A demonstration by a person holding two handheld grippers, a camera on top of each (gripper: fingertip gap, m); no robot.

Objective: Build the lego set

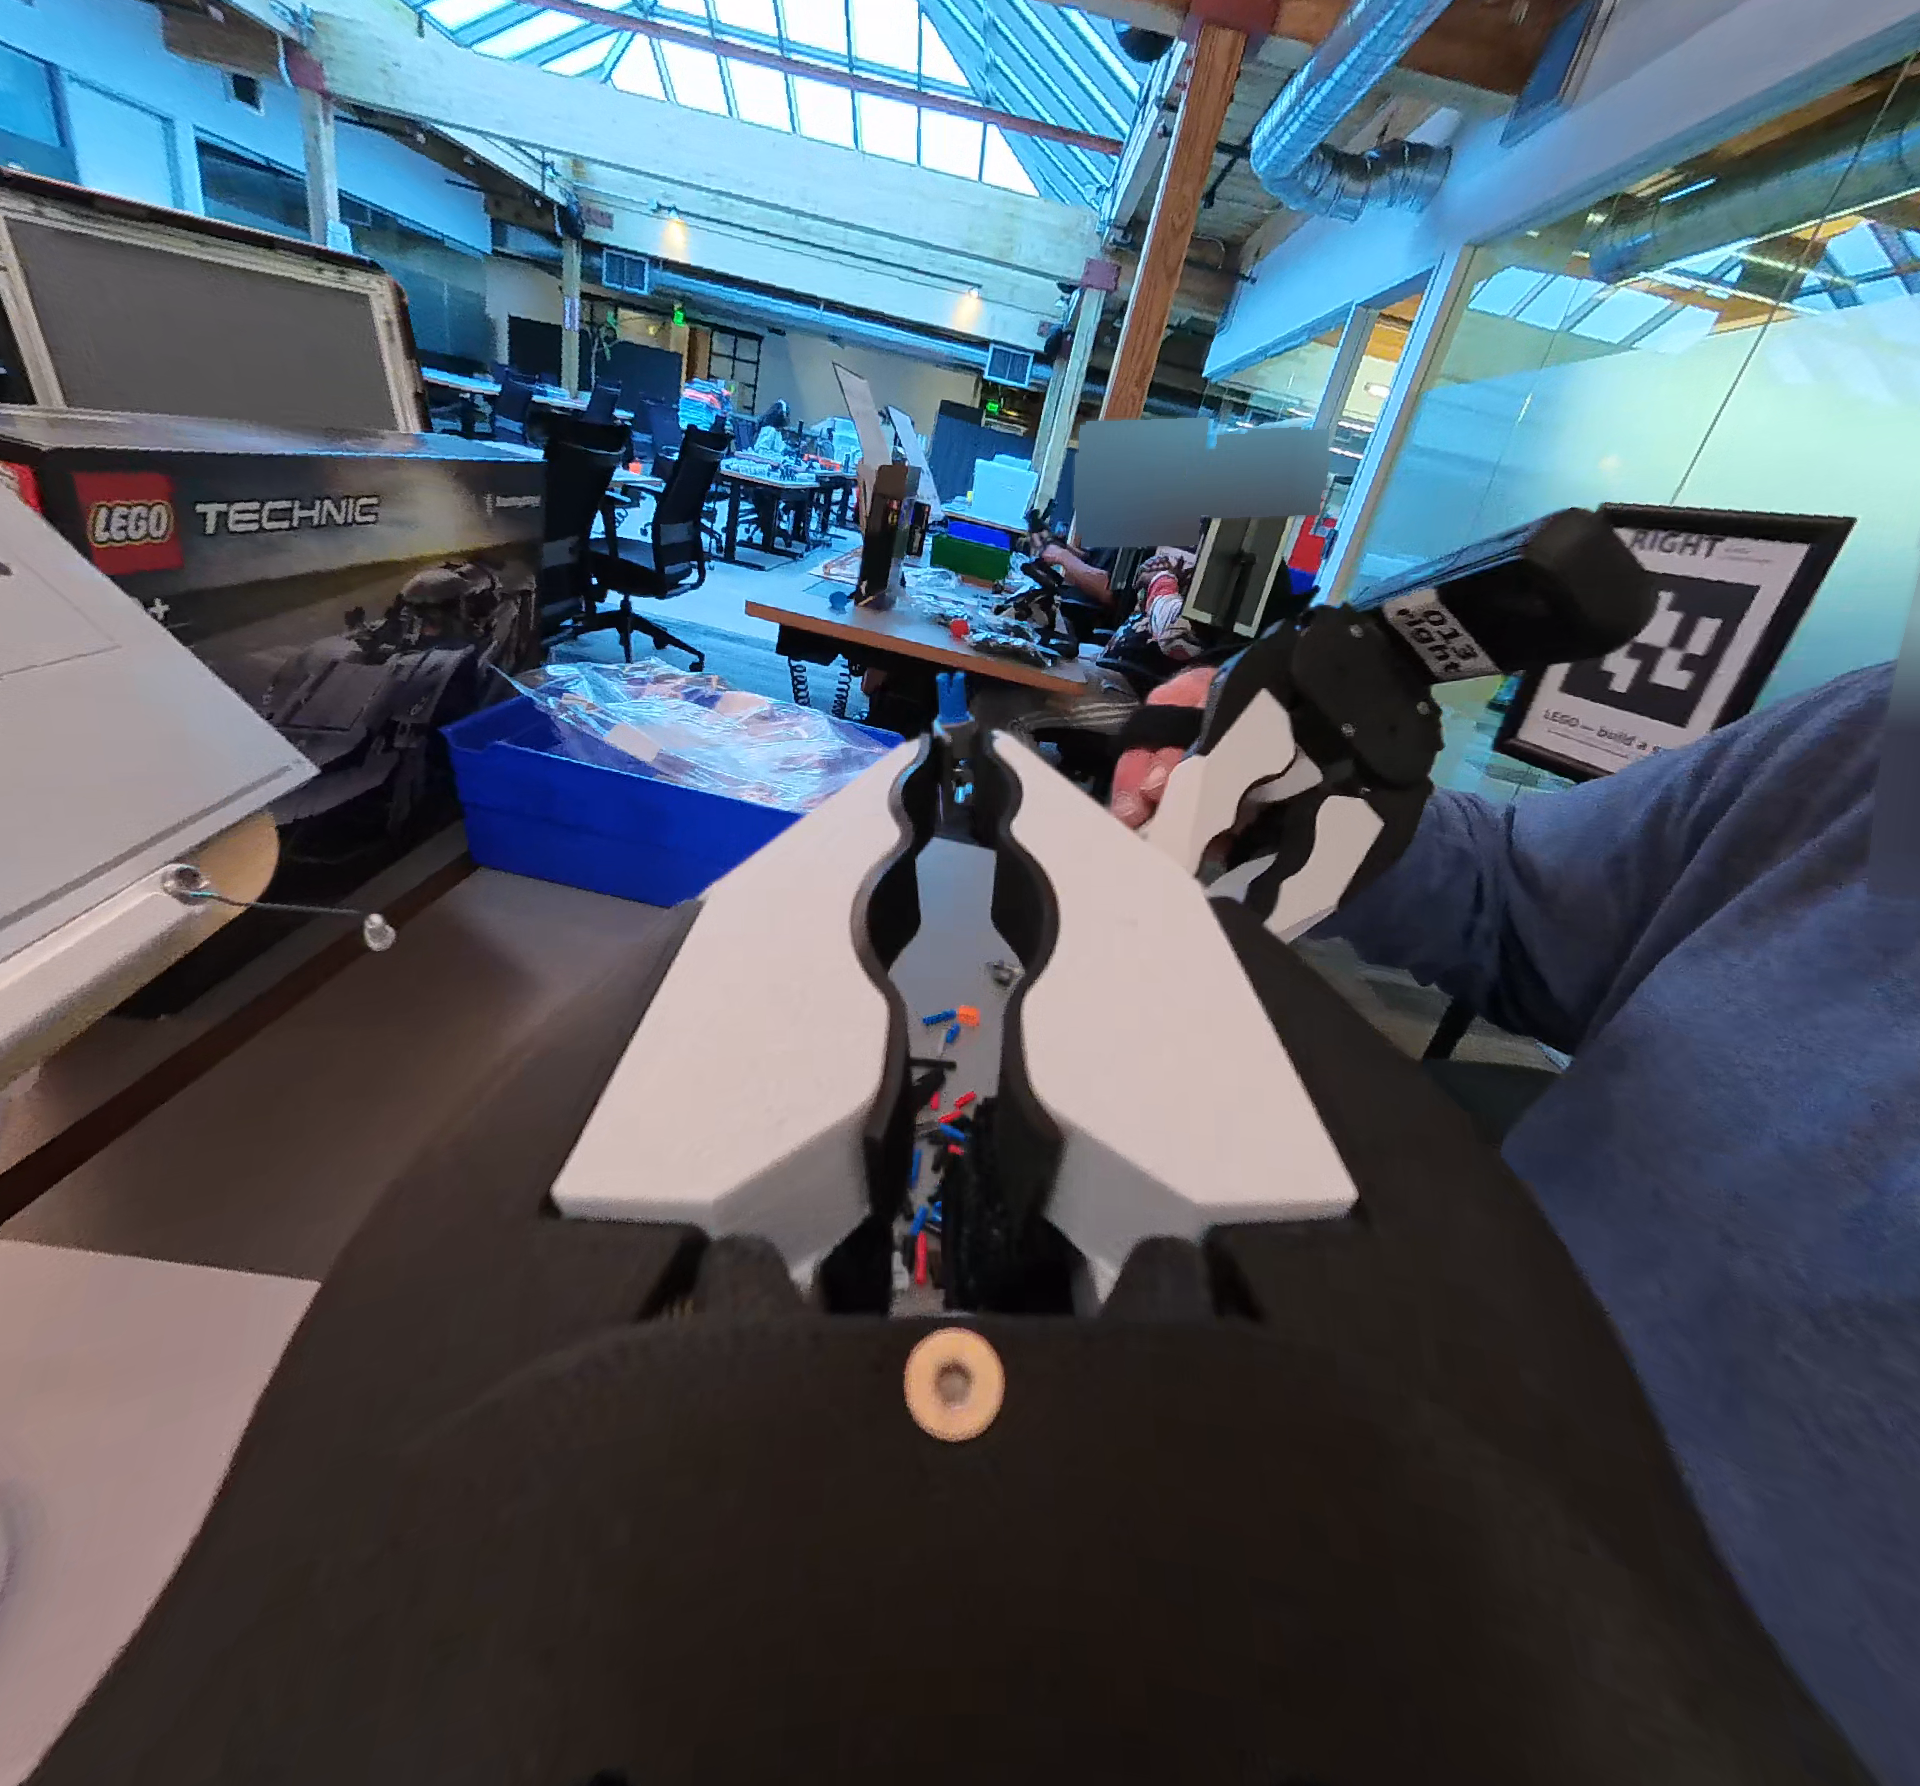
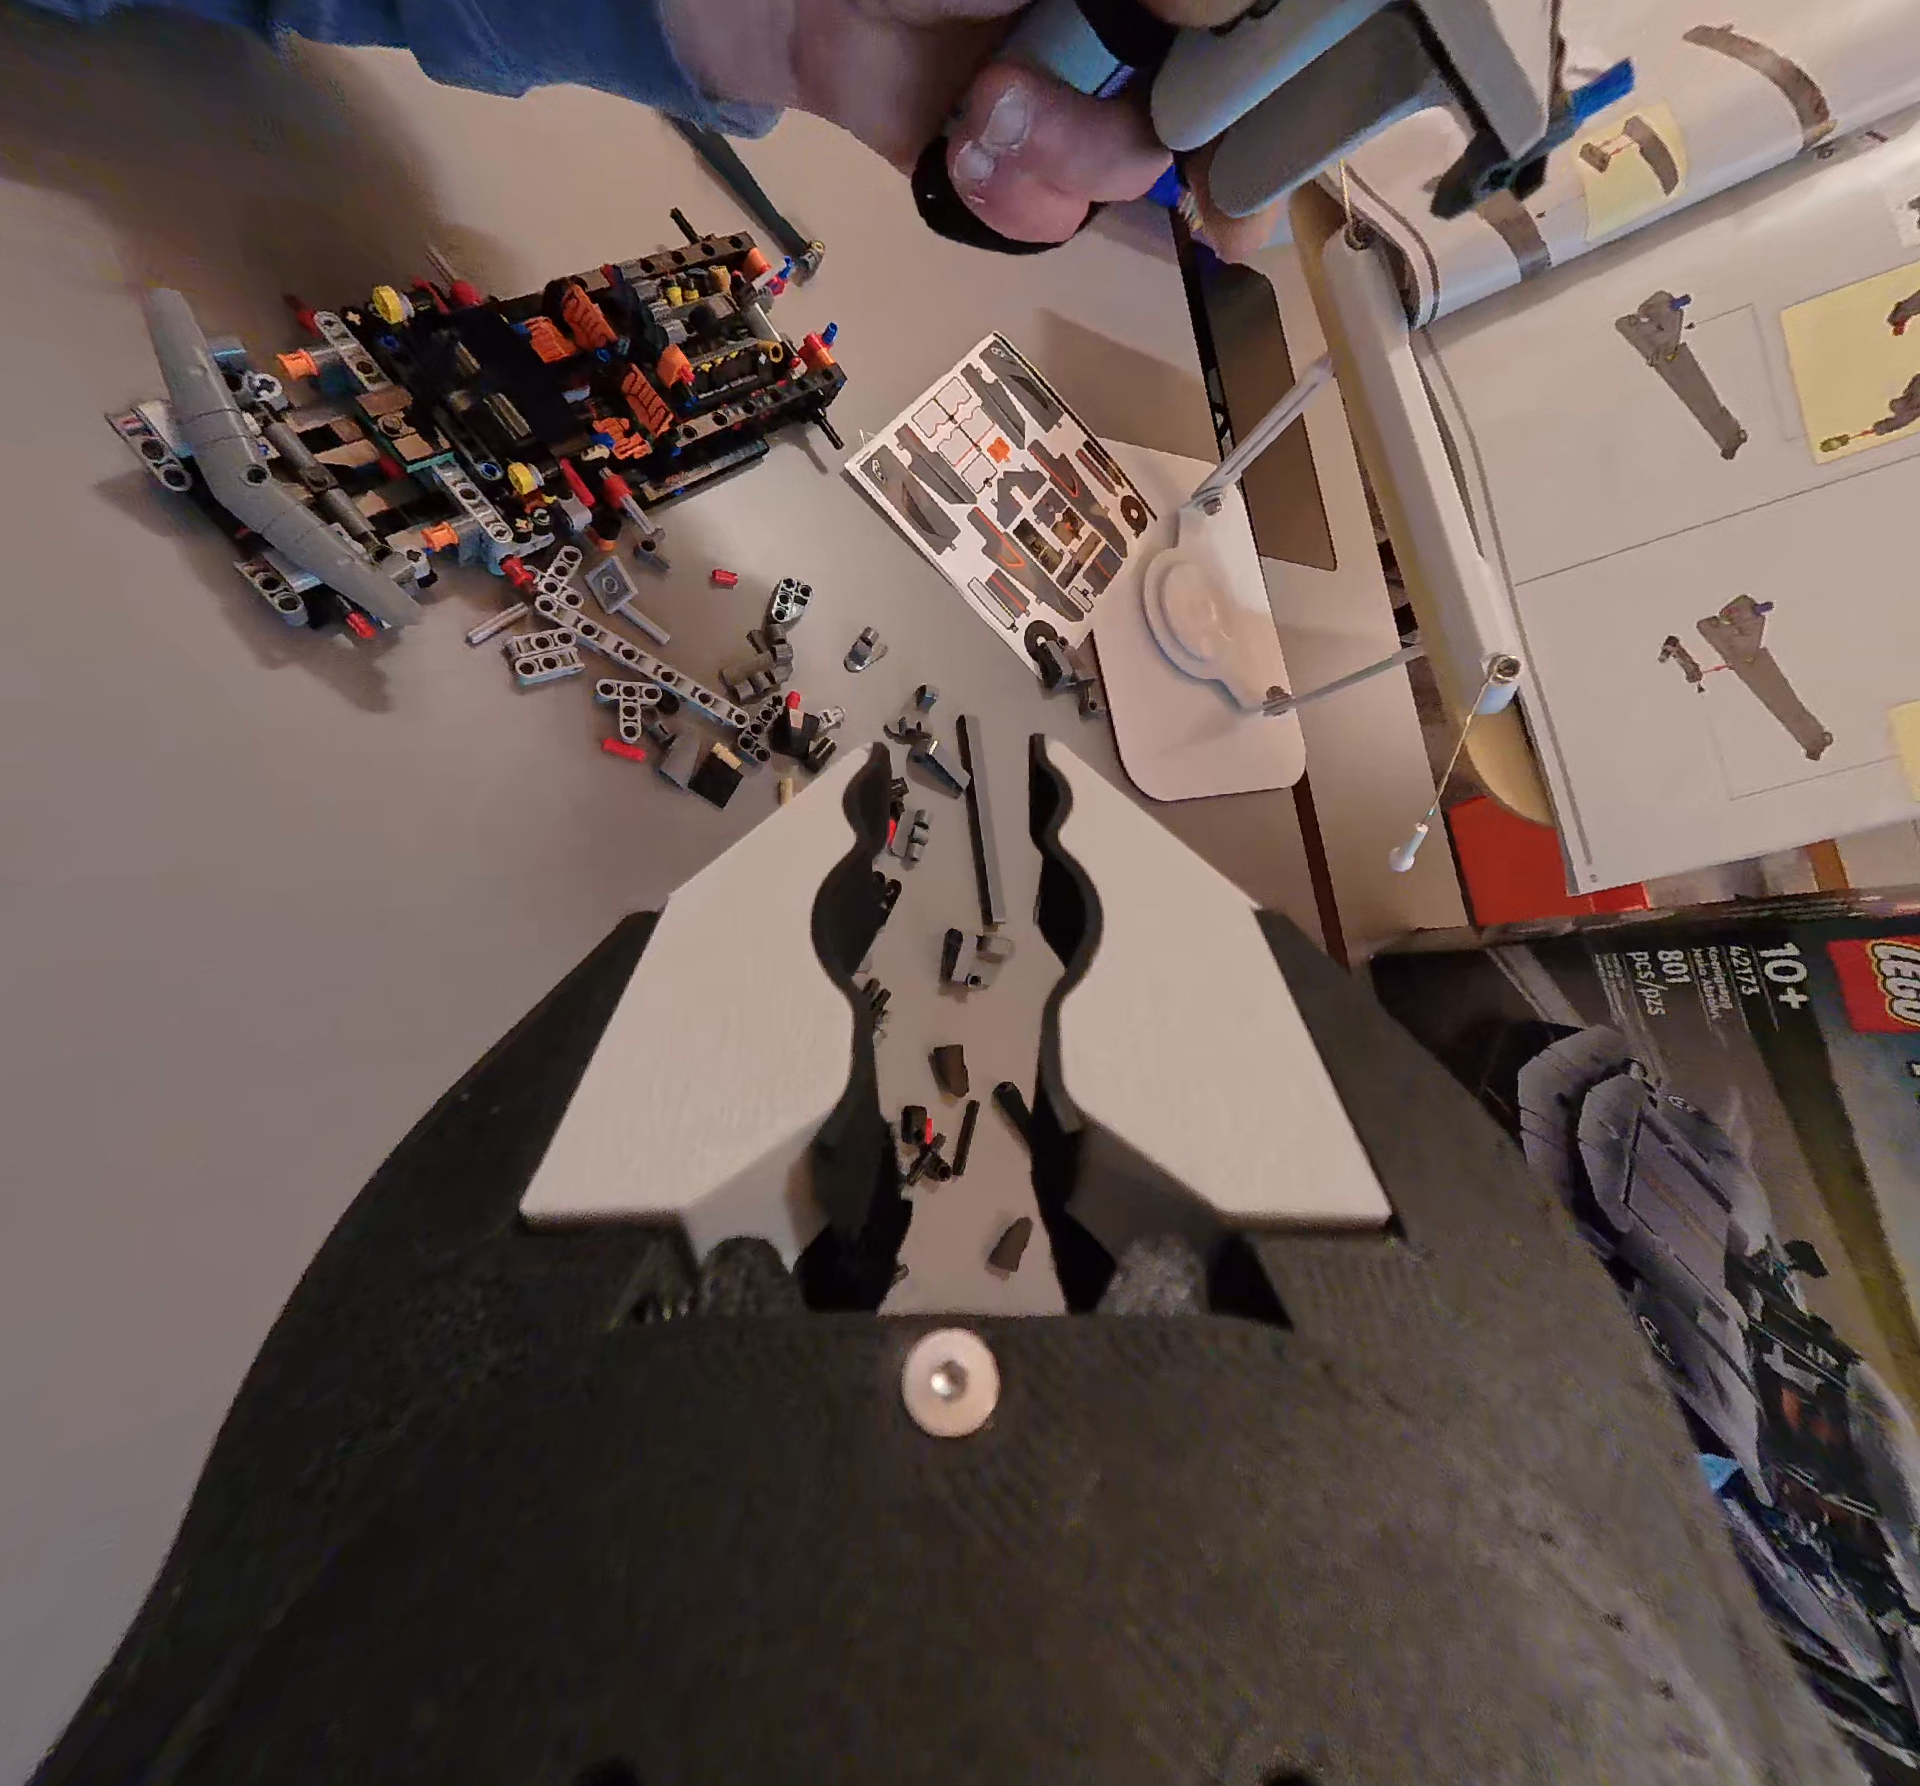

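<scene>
Nearest, my right gripper (image 2: 961, 749) gapes empty over loose parts (image 2: 665, 687); one half-built model (image 2: 468, 427) lies far left. My left gripper (image 1: 956, 739) pinches one blue-tipped piece (image 1: 951, 713).

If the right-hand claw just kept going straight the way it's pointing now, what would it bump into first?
Probably the beige tabletop itself. The right gripper points down at it, open and empty, and between its white fingers lie a long dark grey bar and small loose grey and black plastic pieces. Depth is hard to judge.
</scene>
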